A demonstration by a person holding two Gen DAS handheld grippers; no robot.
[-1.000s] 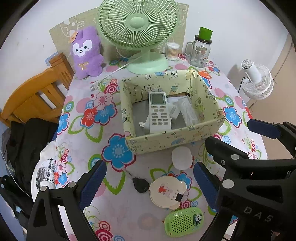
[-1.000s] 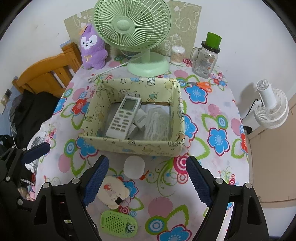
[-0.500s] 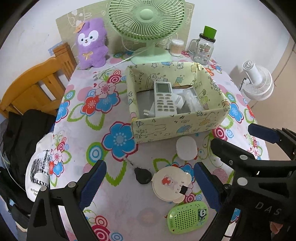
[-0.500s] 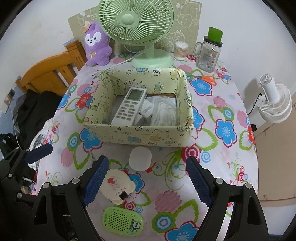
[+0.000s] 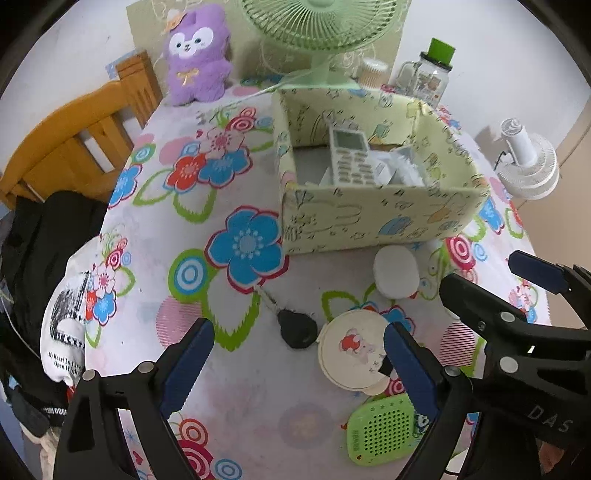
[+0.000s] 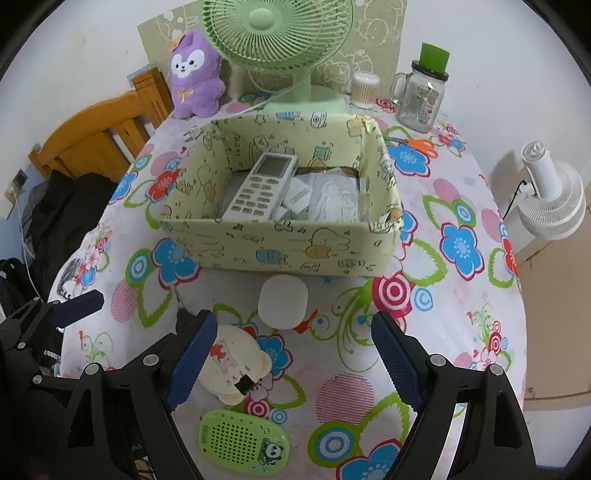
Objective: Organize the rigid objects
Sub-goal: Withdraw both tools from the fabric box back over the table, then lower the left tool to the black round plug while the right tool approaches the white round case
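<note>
Above floral table (image 5: 147, 236): left hand-held gripper (image 5: 299, 362) closing, empty; right hand-held gripper (image 6: 291, 354) wide, empty.

- The left tool (image 5: 297, 363) has come down closer to the bench (image 5: 155, 229). The black key fob (image 5: 296, 328) now sits in the gap between its fingers, a little toward 12 o'clock, not touched.
- Its jaws are closing a little, with nothing pressed between them.
- The round cream case (image 5: 352, 352) now lies right by the left tool's finger at 3 o'clock.
- The right tool (image 6: 291, 360) has come down too. The white oval box (image 6: 282, 301) is now nearer its gap, at 12 o'clock.
- The green speaker (image 6: 243, 441) now shows in full between the right tool's fingers, at 6 o'clock.
- The green fan (image 5: 317, 22) now runs off the top of the left view.
</note>
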